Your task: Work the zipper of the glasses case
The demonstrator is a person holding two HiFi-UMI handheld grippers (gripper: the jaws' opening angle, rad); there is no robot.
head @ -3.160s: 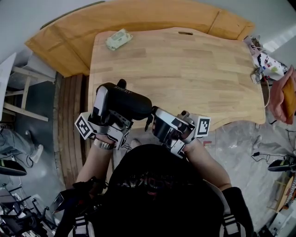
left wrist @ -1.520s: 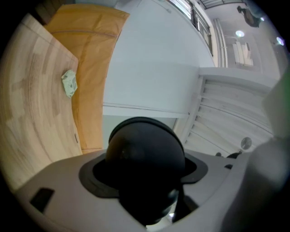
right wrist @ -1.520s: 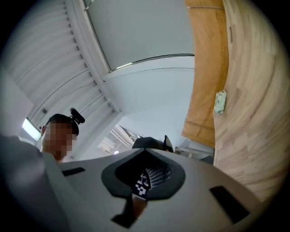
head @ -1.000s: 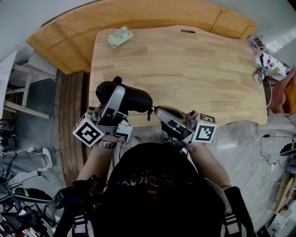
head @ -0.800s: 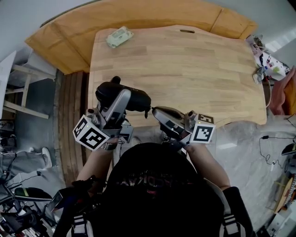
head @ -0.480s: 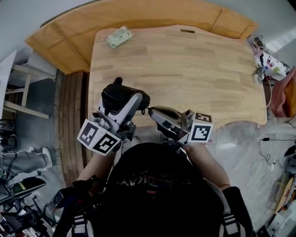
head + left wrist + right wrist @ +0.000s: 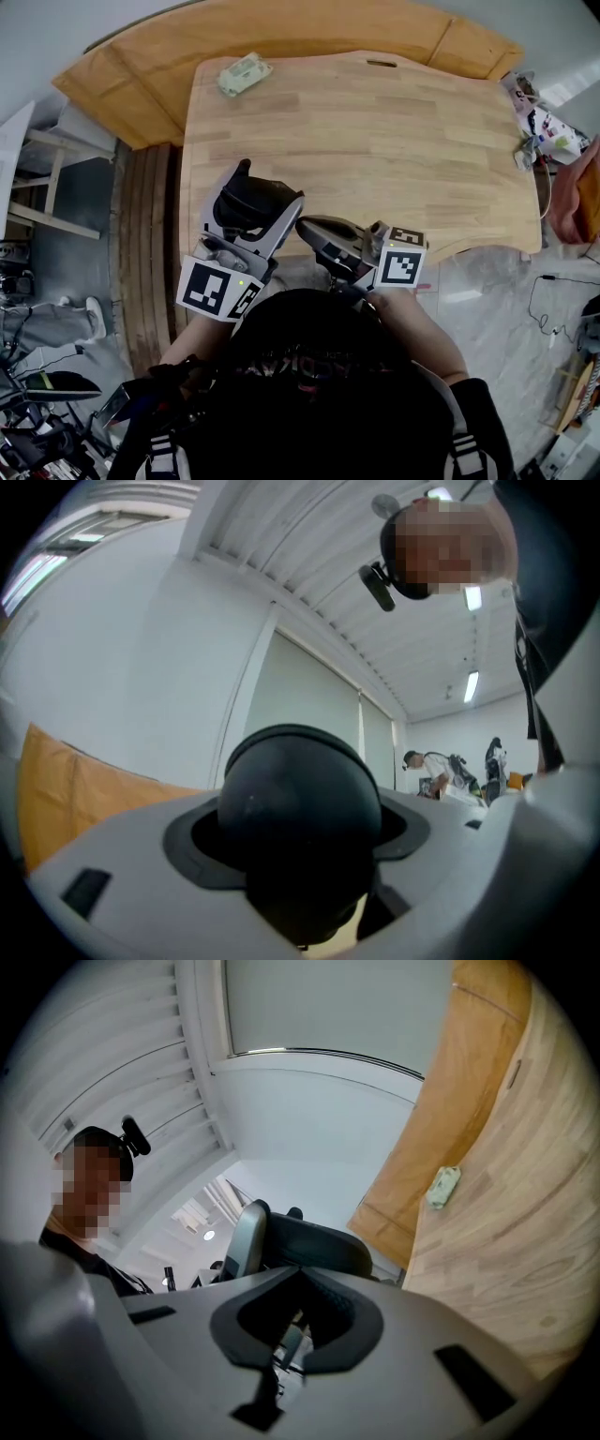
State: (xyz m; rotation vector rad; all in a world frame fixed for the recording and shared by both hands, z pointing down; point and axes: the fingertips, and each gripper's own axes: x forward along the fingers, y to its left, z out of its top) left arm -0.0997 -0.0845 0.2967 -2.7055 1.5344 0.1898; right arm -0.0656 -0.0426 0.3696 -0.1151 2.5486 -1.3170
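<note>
Left claw: the left gripper (image 7: pixel 272 183) is clamped on the glasses case (image 7: pixel 251 208). In the left gripper view the case's black domed end (image 7: pixel 300 808) fills the gap, with a jaw pressed to each side.
Right claw: the right gripper (image 7: pixel 295 1321) is narrowed almost to a slit. A slim zipper pull (image 7: pixel 289 1340) sits in that slit and reads as pinched, but the contact is too small to confirm.
Claw to claw: the right tip (image 7: pixel 302 223) meets the case's right end, so the two tools are close together.
Case position: it is lifted, tipped up on end, over the near edge of the wooden table (image 7: pixel 394 141) and close to the person's chest.
Shell, judged: a rigid moulded shell, light, and stiff enough to take a firm squeeze without denting.
Surface, judged: smooth and rounded, so it is likely to twist in the jaws when the zip drags.
Hold point, judged: across the broad faces at mid-body, clear of the zipper line, roughly as it is held now.
Pull, judged: small, thin and easy to lose. Grip it near its root and draw along the track, not outward.
Risk, judged: the corner curve is where the slider may bind and the case may rotate.
Farther out: a pale green packet (image 7: pixel 244 74) lies at the table's far left corner, well apart from the work.
</note>
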